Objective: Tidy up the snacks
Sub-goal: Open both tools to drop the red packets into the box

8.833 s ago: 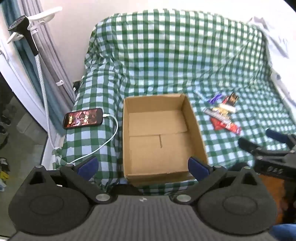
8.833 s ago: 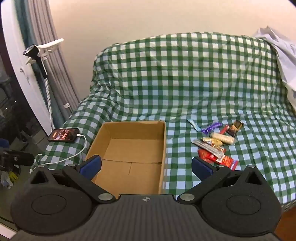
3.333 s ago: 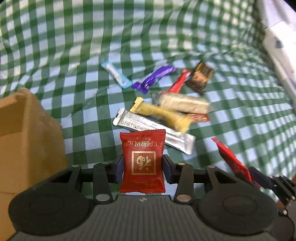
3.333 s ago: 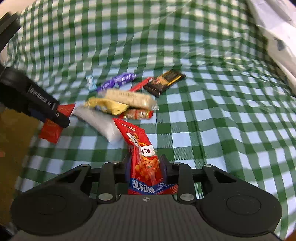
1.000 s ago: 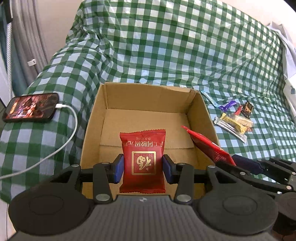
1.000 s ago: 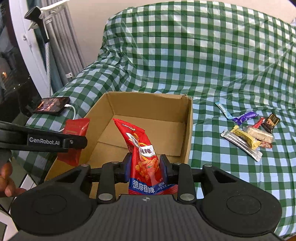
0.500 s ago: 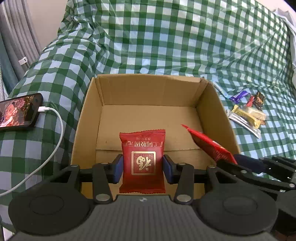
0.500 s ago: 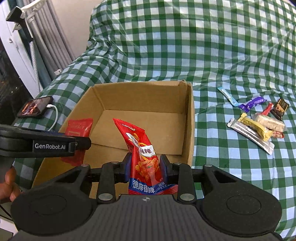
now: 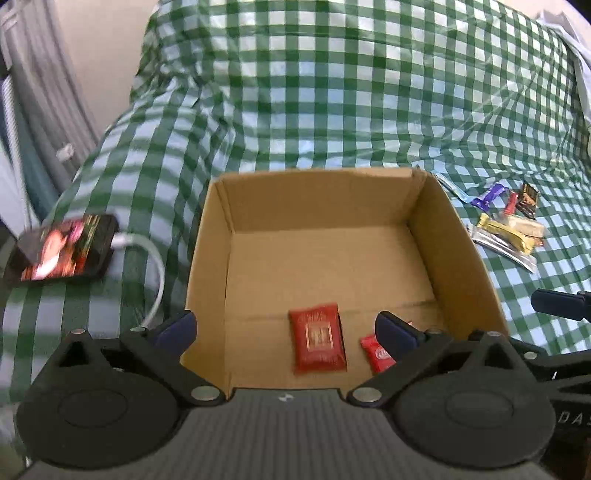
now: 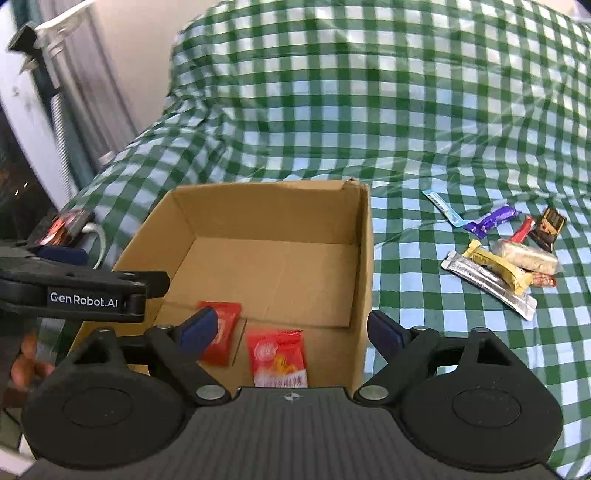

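Observation:
An open cardboard box (image 9: 461,236) (image 10: 364,258) sits on the green checked sofa cover. A dark red square packet (image 9: 318,343) (image 10: 221,332) lies on its floor near the front. A red chip packet (image 10: 277,357) (image 9: 377,353) lies beside it to the right. My left gripper (image 9: 286,326) is open and empty above the box's front edge. My right gripper (image 10: 291,329) is open and empty above the box too. Several wrapped snack bars (image 9: 506,230) (image 10: 498,254) lie in a pile on the cover right of the box.
A phone (image 9: 62,247) with a lit screen and a white cable (image 9: 157,280) lies left of the box. Curtains and a white stand (image 10: 44,33) are at the far left. The left gripper's arm (image 10: 85,291) crosses the right wrist view at left.
Both grippers opened and let go of their packets. The red square packet and the chip packet now lie on the box floor. Both grippers have drawn back a little.

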The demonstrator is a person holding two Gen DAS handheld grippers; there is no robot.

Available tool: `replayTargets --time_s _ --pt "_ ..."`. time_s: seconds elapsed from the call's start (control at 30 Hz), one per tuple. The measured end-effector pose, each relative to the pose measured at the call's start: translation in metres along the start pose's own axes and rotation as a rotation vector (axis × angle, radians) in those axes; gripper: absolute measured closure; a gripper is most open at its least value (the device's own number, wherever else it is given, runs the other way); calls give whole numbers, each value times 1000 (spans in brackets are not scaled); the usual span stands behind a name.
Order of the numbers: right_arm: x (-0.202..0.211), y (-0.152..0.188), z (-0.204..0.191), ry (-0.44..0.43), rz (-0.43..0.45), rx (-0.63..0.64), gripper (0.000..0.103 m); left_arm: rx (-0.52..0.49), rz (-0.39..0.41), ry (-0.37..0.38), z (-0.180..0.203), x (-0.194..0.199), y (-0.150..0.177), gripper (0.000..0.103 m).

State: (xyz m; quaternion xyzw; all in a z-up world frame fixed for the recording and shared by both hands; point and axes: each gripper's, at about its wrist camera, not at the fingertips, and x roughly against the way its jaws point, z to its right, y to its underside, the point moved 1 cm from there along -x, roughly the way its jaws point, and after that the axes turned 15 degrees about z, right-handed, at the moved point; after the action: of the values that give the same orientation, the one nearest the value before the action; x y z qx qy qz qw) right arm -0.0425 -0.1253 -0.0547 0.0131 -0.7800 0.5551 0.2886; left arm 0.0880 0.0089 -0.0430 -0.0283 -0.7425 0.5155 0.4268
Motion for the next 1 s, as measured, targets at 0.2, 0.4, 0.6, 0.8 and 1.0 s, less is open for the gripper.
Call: replayTargets --time_s 0.2,0.4,0.6,0.8,1.0 --pt "38 13 -10 -4 -18 8 11 58 -4 14 -6 46 24 0" --pt "79 17 -22 -5 26 38 8 83 3 12 -6 92 32 0" --pt "118 21 -29 -3 68 30 5 92 49 -66 -10 125 35 0" --pt "150 29 -36 -11 107 55 3 129 84 -102 -13 160 39 0" --pt "179 31 -37 -2 169 55 3 120 109 -103 -5 188 45 0"
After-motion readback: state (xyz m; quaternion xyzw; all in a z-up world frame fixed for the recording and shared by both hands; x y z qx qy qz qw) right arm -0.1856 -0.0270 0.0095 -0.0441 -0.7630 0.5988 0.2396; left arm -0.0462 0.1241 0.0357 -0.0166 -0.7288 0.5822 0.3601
